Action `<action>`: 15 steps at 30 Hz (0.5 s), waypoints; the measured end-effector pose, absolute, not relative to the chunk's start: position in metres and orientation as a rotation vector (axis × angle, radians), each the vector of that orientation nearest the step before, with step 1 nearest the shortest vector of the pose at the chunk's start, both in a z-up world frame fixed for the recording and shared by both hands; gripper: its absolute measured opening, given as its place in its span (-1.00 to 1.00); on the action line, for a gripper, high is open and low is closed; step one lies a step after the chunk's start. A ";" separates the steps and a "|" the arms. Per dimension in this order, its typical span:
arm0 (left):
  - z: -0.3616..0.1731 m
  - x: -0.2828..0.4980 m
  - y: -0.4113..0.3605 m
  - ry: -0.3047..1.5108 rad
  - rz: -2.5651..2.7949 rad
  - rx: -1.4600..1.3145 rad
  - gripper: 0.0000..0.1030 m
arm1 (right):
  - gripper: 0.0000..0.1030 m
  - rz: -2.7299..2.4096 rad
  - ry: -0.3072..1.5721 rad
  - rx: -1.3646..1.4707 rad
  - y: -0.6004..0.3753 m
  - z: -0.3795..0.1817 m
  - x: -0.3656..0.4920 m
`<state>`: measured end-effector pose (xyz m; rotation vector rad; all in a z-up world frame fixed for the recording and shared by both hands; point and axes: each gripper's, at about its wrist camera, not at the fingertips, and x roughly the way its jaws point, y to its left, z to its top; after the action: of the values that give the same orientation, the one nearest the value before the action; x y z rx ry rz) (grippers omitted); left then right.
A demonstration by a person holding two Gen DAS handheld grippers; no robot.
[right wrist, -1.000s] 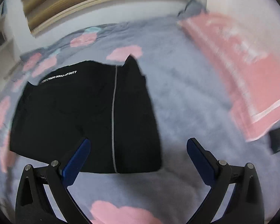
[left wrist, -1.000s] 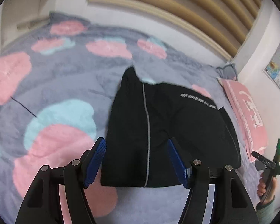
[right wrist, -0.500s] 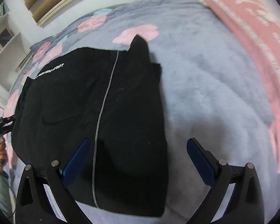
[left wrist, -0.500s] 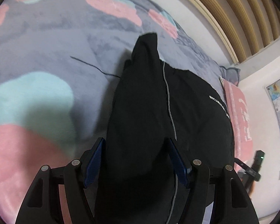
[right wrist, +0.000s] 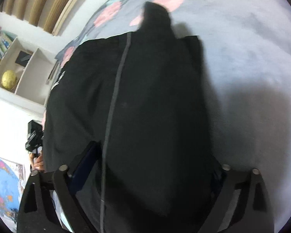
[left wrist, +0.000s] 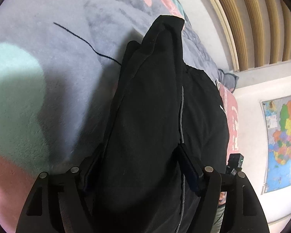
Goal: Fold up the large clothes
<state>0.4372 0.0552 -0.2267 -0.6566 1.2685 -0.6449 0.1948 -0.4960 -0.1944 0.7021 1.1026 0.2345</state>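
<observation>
The black garment (left wrist: 149, 116) is spread on the grey blanket (left wrist: 48, 77) and, compared with a second ago, is seen far closer; its near edge is now straddled by the wide-spread left gripper (left wrist: 141, 176) and right gripper (right wrist: 145, 176); no grasp is visible.

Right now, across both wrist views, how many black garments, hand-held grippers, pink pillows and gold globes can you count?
Black garment: 1
Grippers: 2, the left gripper and the right gripper, both with jaws open
Pink pillow: 1
Gold globe: 1
Total: 5
</observation>
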 end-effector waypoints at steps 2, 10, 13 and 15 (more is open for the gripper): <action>-0.219 0.432 0.048 1.252 -0.719 -0.635 0.33 | 0.70 0.225 1.099 0.655 -0.488 -0.188 0.193; -0.202 0.431 0.032 1.236 -0.803 -0.583 0.28 | 0.46 0.299 1.100 0.622 -0.487 -0.180 0.183; -0.221 0.441 0.018 1.296 -0.772 -0.611 0.41 | 0.53 0.329 1.121 0.648 -0.485 -0.187 0.193; -0.228 0.445 0.013 1.305 -0.755 -0.645 0.42 | 0.59 0.331 1.139 0.663 -0.483 -0.192 0.205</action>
<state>0.4452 0.0129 -0.2275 -0.6452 1.3054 -0.7548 0.2051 -0.4829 -0.1922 0.6631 1.1389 0.3315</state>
